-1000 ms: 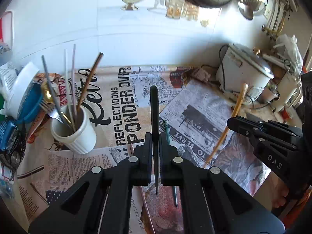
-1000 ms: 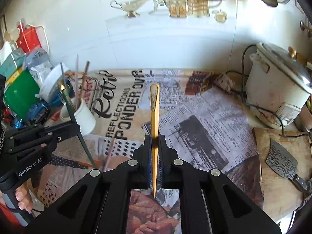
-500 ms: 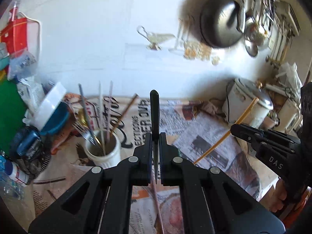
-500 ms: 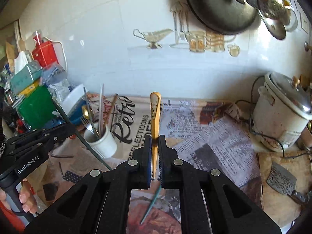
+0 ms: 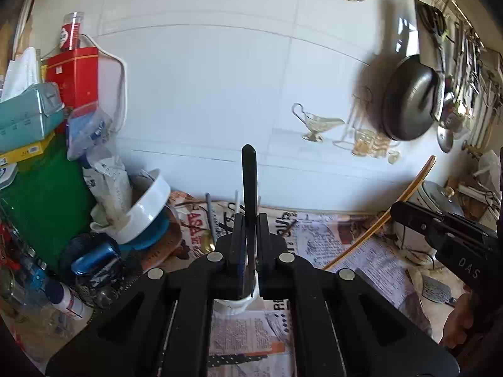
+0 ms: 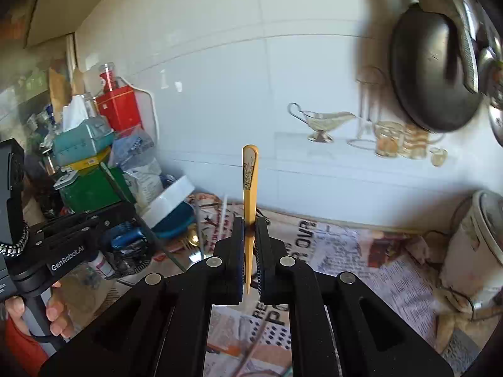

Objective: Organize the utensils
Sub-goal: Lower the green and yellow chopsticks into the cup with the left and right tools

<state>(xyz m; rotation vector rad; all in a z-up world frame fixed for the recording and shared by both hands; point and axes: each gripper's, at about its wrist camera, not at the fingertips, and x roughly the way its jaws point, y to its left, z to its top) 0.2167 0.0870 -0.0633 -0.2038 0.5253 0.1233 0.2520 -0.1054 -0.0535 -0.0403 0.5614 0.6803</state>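
Jaws of both grippers stay clamped, left (image 5: pixel 250 245) on a black utensil (image 5: pixel 249 182), right (image 6: pixel 250 245) on a yellow one (image 6: pixel 250 182), lifted higher.

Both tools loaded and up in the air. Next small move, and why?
Probably lower the left tool toward the white cup directly below it and drop the black utensil in. It is clamped upright, and the cup already holds other utensils. The right tool holds the yellow utensil clear.

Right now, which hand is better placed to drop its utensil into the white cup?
Left, probably. The white cup shows just under the left tool, shut on the black utensil. From the right tool, holding the yellow utensil, it lies off left, mostly hidden.
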